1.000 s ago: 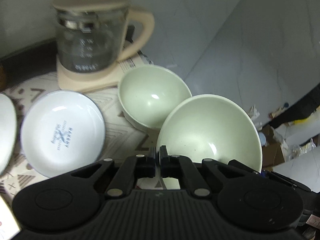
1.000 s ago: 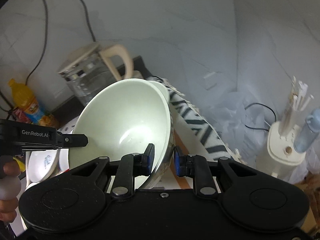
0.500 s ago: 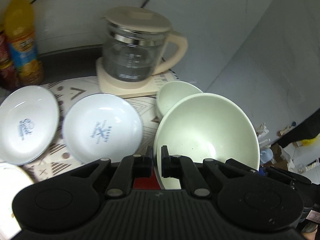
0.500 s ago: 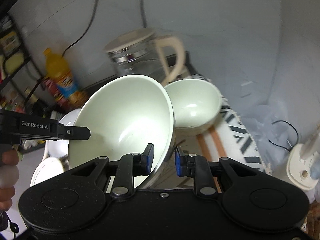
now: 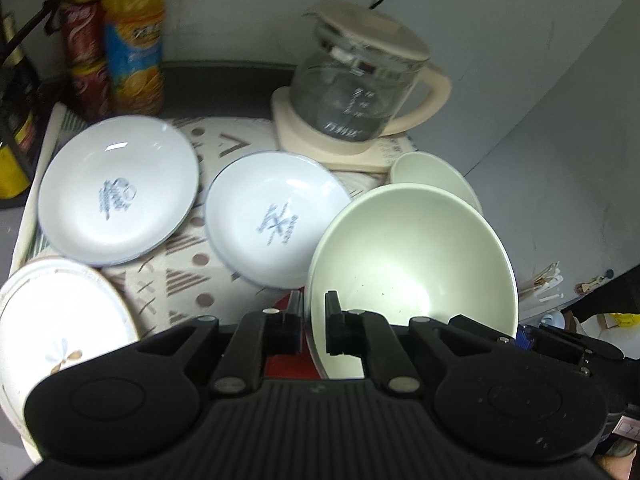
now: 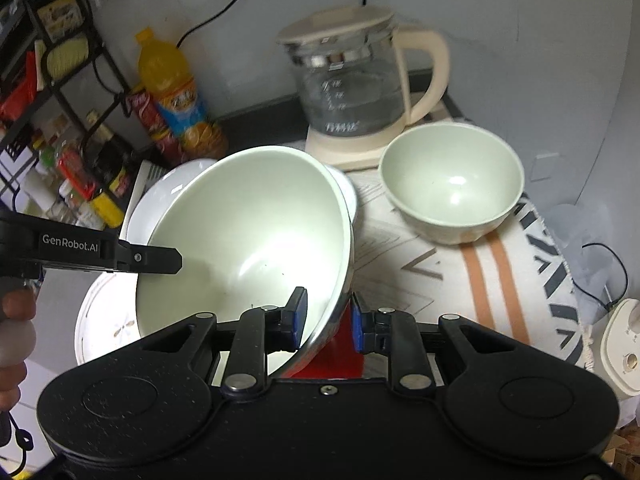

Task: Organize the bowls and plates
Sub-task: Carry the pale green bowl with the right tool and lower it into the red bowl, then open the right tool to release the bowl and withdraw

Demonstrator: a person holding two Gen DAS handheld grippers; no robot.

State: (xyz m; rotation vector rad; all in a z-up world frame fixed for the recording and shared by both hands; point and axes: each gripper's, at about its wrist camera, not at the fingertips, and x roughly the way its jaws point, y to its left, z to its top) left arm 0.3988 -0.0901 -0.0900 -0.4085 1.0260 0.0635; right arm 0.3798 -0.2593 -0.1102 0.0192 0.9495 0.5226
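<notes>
Both grippers hold one large pale green bowl (image 5: 412,256) by its rim, tilted above the table; it also shows in the right wrist view (image 6: 248,236). My left gripper (image 5: 312,328) is shut on its left rim. My right gripper (image 6: 326,320) is shut on its right rim. A second green bowl (image 6: 452,184) stands upright on the cloth near the kettle; in the left wrist view (image 5: 424,172) it is partly hidden. Two white plates with blue print (image 5: 120,192) (image 5: 276,216) and a floral plate (image 5: 56,320) lie on the cloth.
A glass kettle (image 6: 356,80) on a cream base stands at the back. An orange juice bottle (image 6: 176,92) and a red can (image 5: 86,64) stand back left. A black wire rack (image 6: 52,92) with jars is at far left. The table edge drops off at the right.
Both grippers with the large bowl have swung left and back from the wall. The plates, juice bottle and rack have come into view. The second bowl has not moved.
</notes>
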